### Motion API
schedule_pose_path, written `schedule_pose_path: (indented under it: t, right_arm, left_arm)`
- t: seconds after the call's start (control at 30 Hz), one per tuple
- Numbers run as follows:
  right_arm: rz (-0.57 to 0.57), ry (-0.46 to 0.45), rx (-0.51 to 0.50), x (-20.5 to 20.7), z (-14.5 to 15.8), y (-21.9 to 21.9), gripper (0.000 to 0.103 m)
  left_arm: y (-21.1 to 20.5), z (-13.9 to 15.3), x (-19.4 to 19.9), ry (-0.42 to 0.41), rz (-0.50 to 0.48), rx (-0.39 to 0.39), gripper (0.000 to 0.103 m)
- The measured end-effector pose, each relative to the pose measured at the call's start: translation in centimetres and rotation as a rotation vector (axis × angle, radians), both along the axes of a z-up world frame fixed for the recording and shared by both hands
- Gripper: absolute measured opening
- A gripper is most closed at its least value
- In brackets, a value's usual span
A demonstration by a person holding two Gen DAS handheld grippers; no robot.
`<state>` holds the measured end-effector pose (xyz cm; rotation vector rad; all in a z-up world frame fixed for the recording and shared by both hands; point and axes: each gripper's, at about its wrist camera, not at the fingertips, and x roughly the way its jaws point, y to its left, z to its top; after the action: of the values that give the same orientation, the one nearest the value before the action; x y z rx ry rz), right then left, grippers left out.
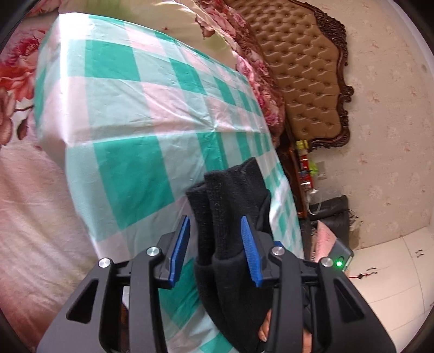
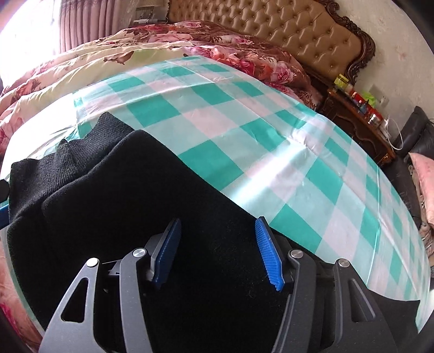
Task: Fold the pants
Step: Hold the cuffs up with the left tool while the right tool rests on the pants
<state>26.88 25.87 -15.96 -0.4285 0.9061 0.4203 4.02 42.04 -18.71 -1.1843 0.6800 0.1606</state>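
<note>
Daylight floods in from the pink pleated curtain [image 2: 81, 24] at my upper left, where the window blows out to pure white. A bright glare streak runs across the glossy green-and-white checked plastic sheet [image 2: 271, 168] on the bed. The black knitted pants [image 2: 135, 203] sink into near-featureless dark, their texture lost toward my claw. Both fisheye views bend straight edges, with dark vignetted corners. The sheet looks softly smeared at my right view's lower right.

checked sheet [image 2: 271, 152] on bed | floral quilt [image 2: 81, 62] behind | tufted headboard [image 2: 271, 27] | cluttered nightstand [image 2: 360, 119]
</note>
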Motion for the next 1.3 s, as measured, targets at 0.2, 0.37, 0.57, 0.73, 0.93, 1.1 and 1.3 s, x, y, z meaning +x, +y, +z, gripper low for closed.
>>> schedule_pose_path:
  t: [0.2, 0.37, 0.57, 0.73, 0.93, 1.1, 1.3]
  right_arm:
    - [-0.002, -0.003, 0.002, 0.0, -0.1, 0.1, 0.056]
    - [-0.004, 0.008, 0.021, 0.1, 0.0, -0.1, 0.057]
    - [0.0, 0.016, 0.032, 0.2, 0.0, -0.2, 0.06]
    - [-0.035, 0.021, 0.124, -0.3, 1.8, -2.2, 0.071]
    - [-0.118, -0.016, 0.023, -1.3, 1.6, -4.6, 0.074]
    - [-0.135, -0.025, -0.005, -0.9, 0.5, -5.0, 0.081]
    - [-0.157, 0.017, 0.049, 0.0, 0.2, -6.0, 0.089]
  left_arm:
    - [0.2, -1.1, 0.9, 0.041, 0.045, -0.078, 0.048]
    - [0.8, -2.0, 2.1, 0.025, 0.062, -0.14, 0.03]
    - [1.3, -3.2, 1.8, -0.068, 0.047, -0.189, 0.012]
    - [0.7, -1.9, 1.5, -0.101, 0.026, -0.122, 0.011]
    - [0.0, -0.6, 1.6, -0.12, 0.008, -0.06, 0.011]
    - [-0.2, 0.0, 1.5, -0.114, -0.002, -0.013, 0.011]
    - [-0.8, 1.2, 1.3, -0.119, -0.015, 0.037, 0.011]
